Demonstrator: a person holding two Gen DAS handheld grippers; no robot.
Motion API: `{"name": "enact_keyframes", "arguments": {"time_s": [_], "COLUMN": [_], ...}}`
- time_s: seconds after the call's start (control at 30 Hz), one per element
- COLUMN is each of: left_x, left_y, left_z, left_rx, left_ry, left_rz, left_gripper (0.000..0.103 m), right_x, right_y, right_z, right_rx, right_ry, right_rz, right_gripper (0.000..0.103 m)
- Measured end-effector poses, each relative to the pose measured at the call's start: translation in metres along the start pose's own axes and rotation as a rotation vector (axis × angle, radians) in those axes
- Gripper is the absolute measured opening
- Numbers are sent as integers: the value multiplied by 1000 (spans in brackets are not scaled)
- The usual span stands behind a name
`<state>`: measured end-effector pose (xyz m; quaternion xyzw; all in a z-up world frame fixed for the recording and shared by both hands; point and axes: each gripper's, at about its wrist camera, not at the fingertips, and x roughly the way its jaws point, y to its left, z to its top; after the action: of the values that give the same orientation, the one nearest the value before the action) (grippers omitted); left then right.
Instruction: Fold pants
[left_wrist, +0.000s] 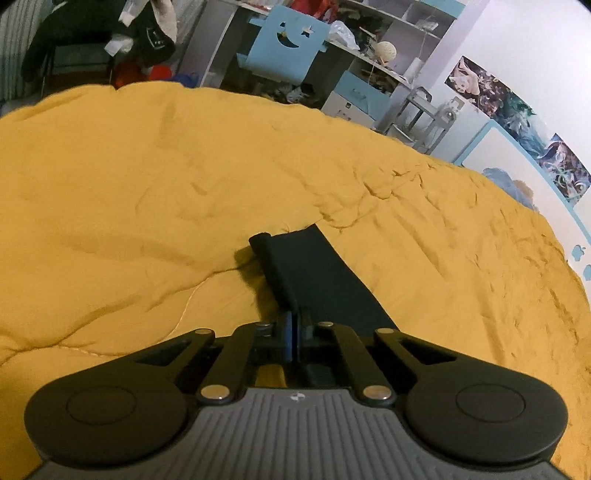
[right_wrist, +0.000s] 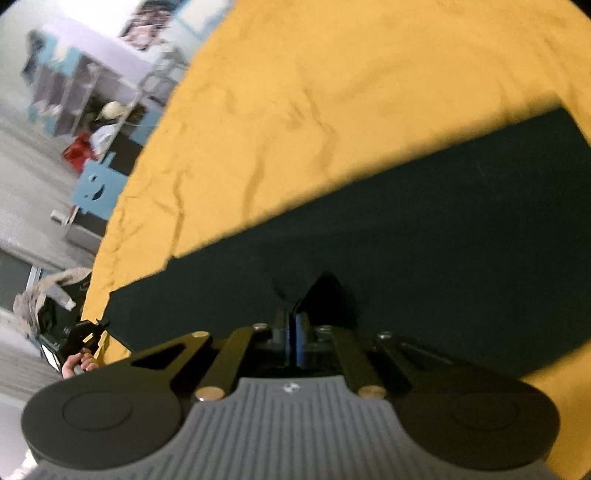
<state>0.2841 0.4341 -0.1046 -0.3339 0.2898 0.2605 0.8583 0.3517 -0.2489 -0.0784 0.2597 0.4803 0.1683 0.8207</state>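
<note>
The left gripper (left_wrist: 291, 325) has its jaws pressed together on an edge of the dark pants (left_wrist: 314, 280); the cloth runs forward from the closed fingers as a narrow dark strip, raised off the yellow quilt (left_wrist: 147, 177); its far end curls into a small roll and throws a shadow on the quilt to the left. The quilt is wrinkled, most of all on the right side, and fills the middle of the left wrist view. Beyond it stand a grey shelf unit (left_wrist: 391, 44) crowded with small things, a blue chair back (left_wrist: 284, 40) with a moon cut-out, and dark clothes (left_wrist: 92, 29) hung at the upper left; posters (left_wrist: 517, 122) line the white wall on the right.

The right gripper (right_wrist: 293, 332) likewise has its jaws shut tight, pinching a peak of the pants (right_wrist: 406, 236); in the right wrist view the cloth spreads as a broad dark band from lower left to upper right across the quilt (right_wrist: 332, 92), with a small tented fold just ahead of the fingers. This view is blurred; the shelf (right_wrist: 81, 88) and chair (right_wrist: 96, 184) show at the left, tilted. At the lower left edge a hand (right_wrist: 79, 363) grips the black frame of the other gripper, close to the near corner of the pants.
</note>
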Motion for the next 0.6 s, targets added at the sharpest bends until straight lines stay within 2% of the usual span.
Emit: {"name": "enact_keyframes", "arguments": {"time_s": [0.13,0.17,0.2,0.27,0.33,0.4,0.47,0.6], "left_x": [3,2,2,-1,-10,-22,-39,-84], "left_y": [-6,-7,-9,-12,-16,-27,-45,-96], "left_z": [3,3,3,4,4,5,5,-3], "left_rx": [-5,-1,3,5,11,31,77,244], "left_ry": [0,-4,-9,-22,-50,-84,-119,-217], "left_rz": [24,28,30,26,11,-12,-36,-97], "left_gripper": [1,1,1,1,1,1,1,1], "right_x": [-31,-37,-40,-30,-9,10,21,15], "right_y": [42,46,46,30,1,-27,-43,-31], "right_z": [20,19,16,4,-9,-20,-27,-28], "right_rx": [-127,-154,-167,-146,-67,-8,31,-96], "right_ry": [-123,-131,-125,-54,28,69,106,96], "right_rz": [116,117,94,36,-33,-88,-80,-107], "right_gripper": [0,0,0,0,0,0,0,5]}}
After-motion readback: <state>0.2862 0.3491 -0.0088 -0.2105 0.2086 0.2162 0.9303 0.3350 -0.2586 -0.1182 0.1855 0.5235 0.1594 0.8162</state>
